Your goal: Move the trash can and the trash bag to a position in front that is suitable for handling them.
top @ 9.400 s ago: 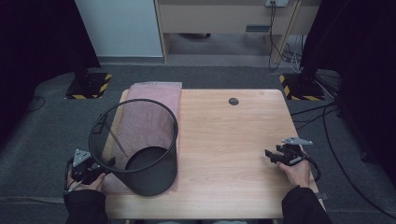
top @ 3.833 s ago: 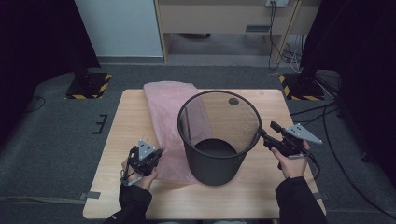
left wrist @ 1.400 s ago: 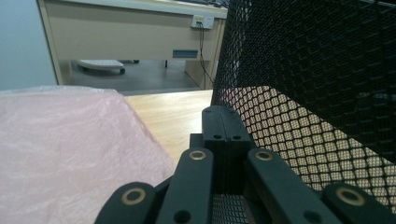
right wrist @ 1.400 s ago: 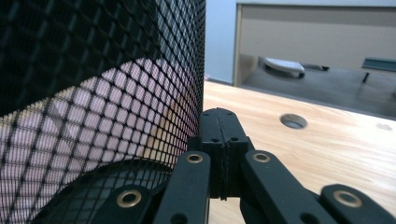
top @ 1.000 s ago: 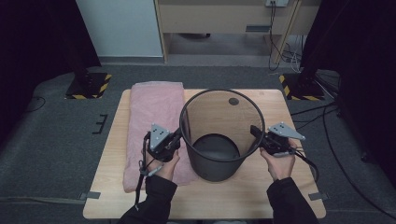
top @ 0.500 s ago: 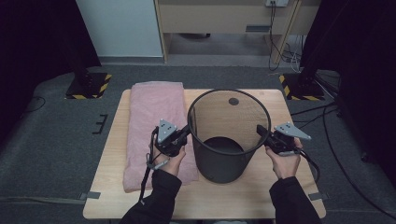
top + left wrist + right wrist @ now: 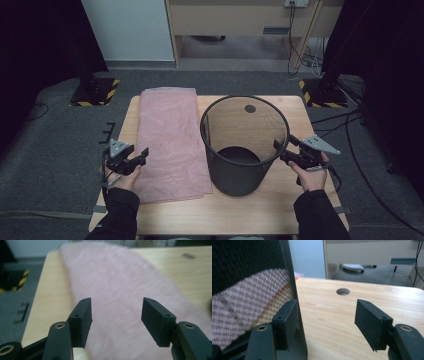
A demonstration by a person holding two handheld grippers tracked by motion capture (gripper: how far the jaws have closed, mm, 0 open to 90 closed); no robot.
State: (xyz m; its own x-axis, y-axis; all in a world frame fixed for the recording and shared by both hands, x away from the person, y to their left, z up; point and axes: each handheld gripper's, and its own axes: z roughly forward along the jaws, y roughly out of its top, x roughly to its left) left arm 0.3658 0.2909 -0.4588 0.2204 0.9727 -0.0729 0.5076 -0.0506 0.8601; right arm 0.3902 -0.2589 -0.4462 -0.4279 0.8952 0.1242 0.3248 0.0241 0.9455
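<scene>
The black mesh bin stands upright right of the middle of the high view, on the wooden surface, just beside the pink towel that lies flat down the left half; set down there, it looks parked clear of the cloth so the towel can be worked next. The right gripper sits at the bin's right rim, its jaws having just opened; in the right gripper view its jaws stand spread, one pad close against the mesh wall, nothing pinched between them. The left gripper, at the lower left, points at the towel's left edge, jaws likewise just opened and empty over the cloth. The bin is a tall round wire-mesh basket, see-through, with a solid dark bottom and a smooth rim band.
</scene>
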